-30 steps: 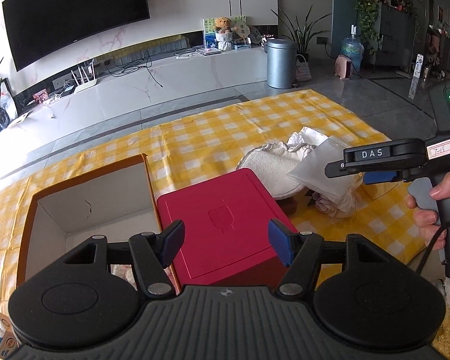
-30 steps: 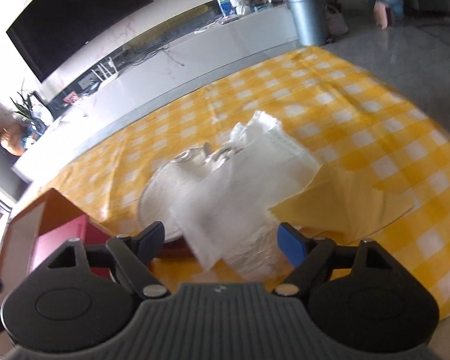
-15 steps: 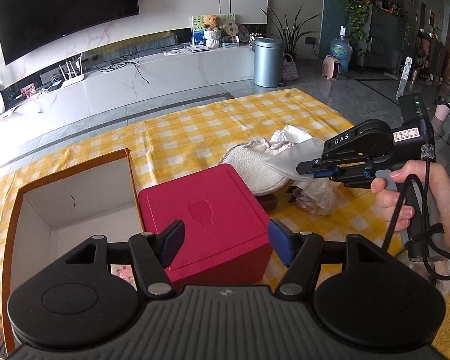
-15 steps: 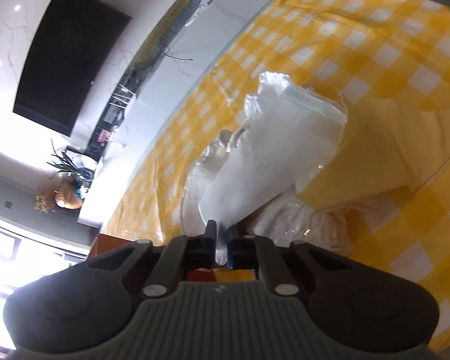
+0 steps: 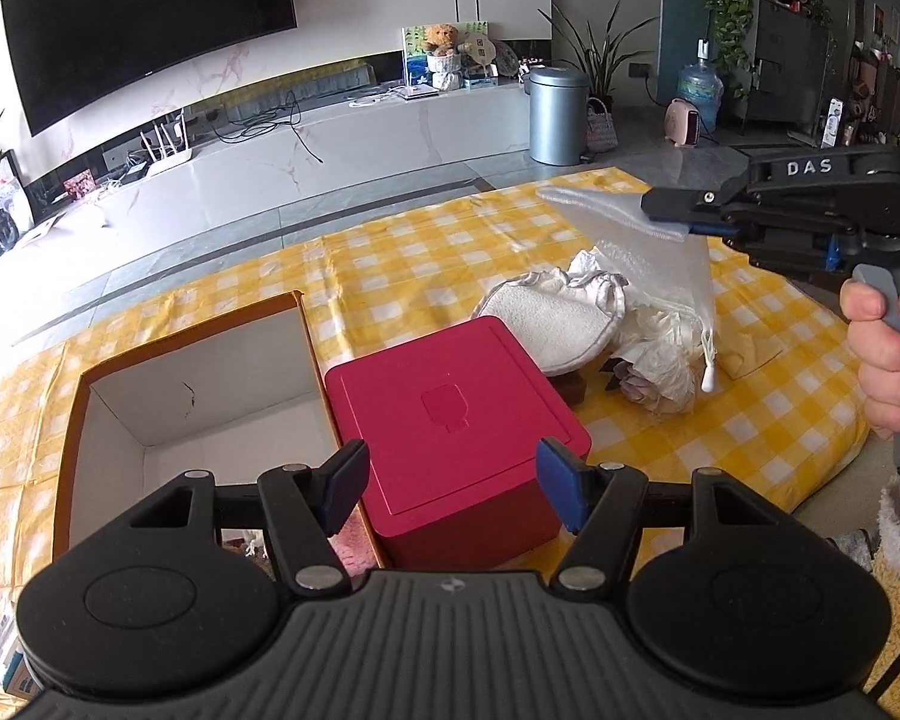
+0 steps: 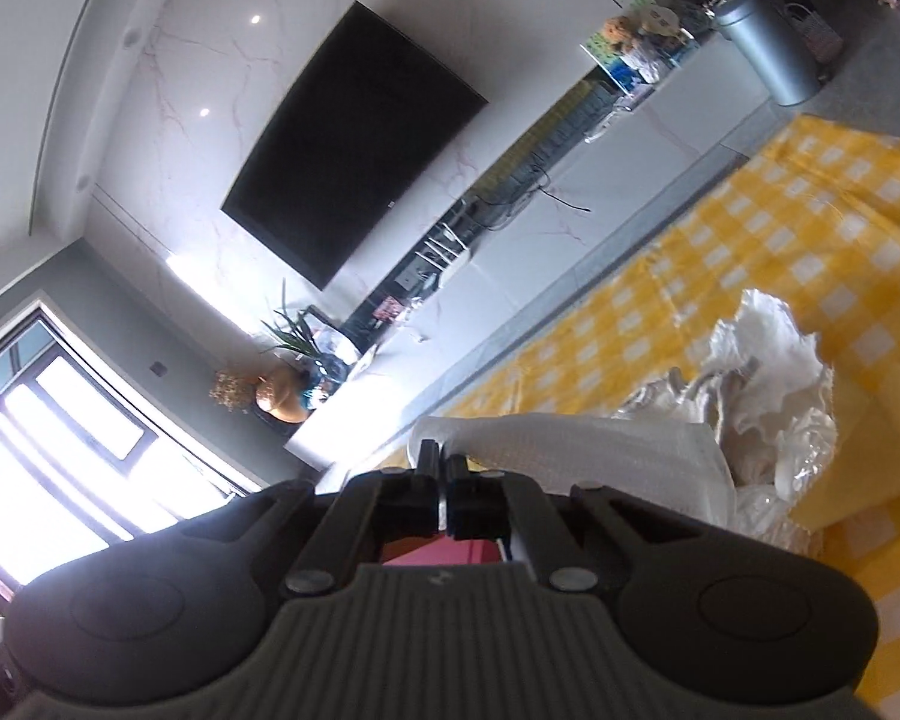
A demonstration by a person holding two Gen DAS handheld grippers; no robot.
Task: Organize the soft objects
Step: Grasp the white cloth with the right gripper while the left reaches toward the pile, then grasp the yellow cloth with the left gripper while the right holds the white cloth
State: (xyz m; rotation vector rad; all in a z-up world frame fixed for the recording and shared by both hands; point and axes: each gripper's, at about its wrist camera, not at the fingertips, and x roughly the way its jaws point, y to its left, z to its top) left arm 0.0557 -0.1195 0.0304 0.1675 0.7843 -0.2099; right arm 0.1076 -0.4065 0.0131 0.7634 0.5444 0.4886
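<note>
My right gripper (image 5: 669, 204) is shut on a sheer white drawstring bag (image 5: 660, 252) and holds it in the air above a pile of soft things: a round white fleecy pad (image 5: 546, 318) and crumpled white cloth (image 5: 660, 360). In the right wrist view the bag (image 6: 600, 444) hangs from my shut right gripper (image 6: 444, 480), with crumpled cloth (image 6: 774, 384) beyond. My left gripper (image 5: 450, 483) is open and empty, hovering over a red box (image 5: 456, 414) and beside an open cardboard box (image 5: 210, 384).
A yellow checked cloth (image 5: 420, 264) covers the surface. A low white TV cabinet (image 5: 330, 144), a grey bin (image 5: 555, 114) and plants stand behind. A small carton (image 5: 6, 660) lies at the lower left.
My right gripper closed on the white bag, then lifted it up off the pile and tilted. My left gripper stayed open above the red box.
</note>
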